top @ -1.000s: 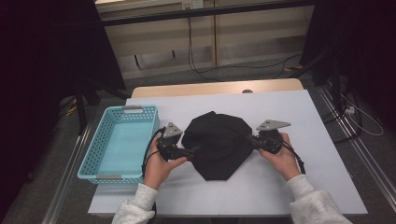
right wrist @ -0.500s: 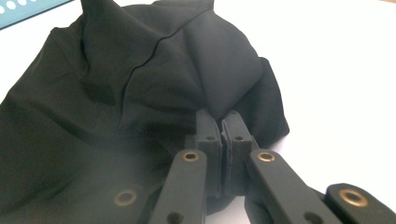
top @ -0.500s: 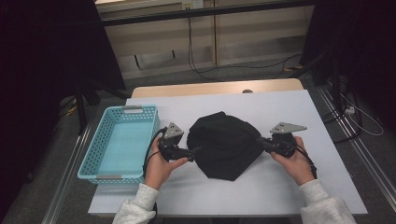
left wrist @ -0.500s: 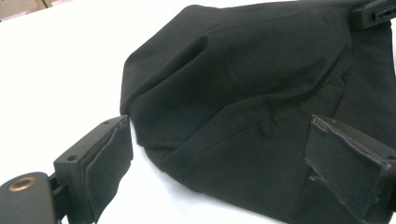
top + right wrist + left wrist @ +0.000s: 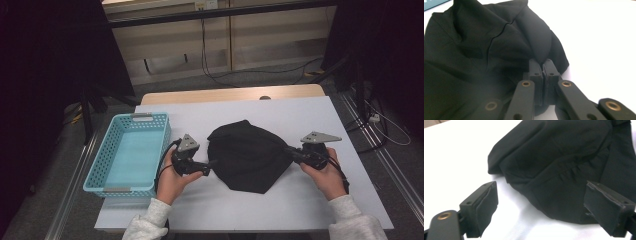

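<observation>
Black cloth [image 5: 248,156] sits mid-table, right of the basket [image 5: 129,153]. Right gripper [image 5: 295,154] is pinching its right edge, looks like it's spreading it out. Left gripper [image 5: 212,162] has just been closing a bit, jaws wide with the left edge between them. Next: clamp and pull.

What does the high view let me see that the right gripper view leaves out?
The high view takes in the blue basket at the table's left, the left gripper with its jaws apart at the black cloth's left edge, and both of the person's hands. The right gripper view alone shows, close up, the right gripper with its jaws pressed together on a fold of the cloth. Both show the black cloth lying on the white table.
</observation>
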